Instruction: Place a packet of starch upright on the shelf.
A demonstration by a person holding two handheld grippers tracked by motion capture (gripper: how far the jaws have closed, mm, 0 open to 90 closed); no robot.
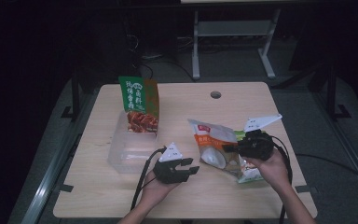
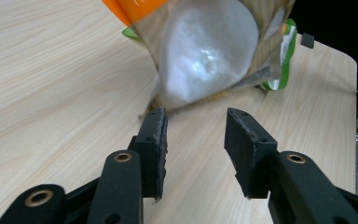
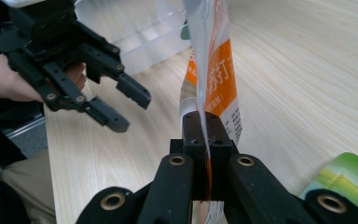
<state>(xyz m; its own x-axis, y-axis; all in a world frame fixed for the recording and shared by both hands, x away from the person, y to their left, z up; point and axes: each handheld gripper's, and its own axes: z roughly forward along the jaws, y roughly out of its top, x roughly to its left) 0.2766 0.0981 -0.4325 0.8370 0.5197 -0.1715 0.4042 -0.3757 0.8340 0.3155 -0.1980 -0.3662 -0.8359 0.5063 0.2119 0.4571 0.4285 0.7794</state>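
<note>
The table had a pale wood-grain top, smooth and matt. The orange snack bag was glossy plastic film. The clear box at centre left looked like transparent plastic. The gripper pads were rough, matt black.

Orange-and-white snack bag, green packet

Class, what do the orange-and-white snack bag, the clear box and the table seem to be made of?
Snack bag: probably glossy plastic film; it shines and creases thinly between the right gripper fingers.
Clear box: likely rigid transparent plastic; the tabletop shows through.
Table: pale wood or wood-look laminate, matt, with visible grain lines.
</note>
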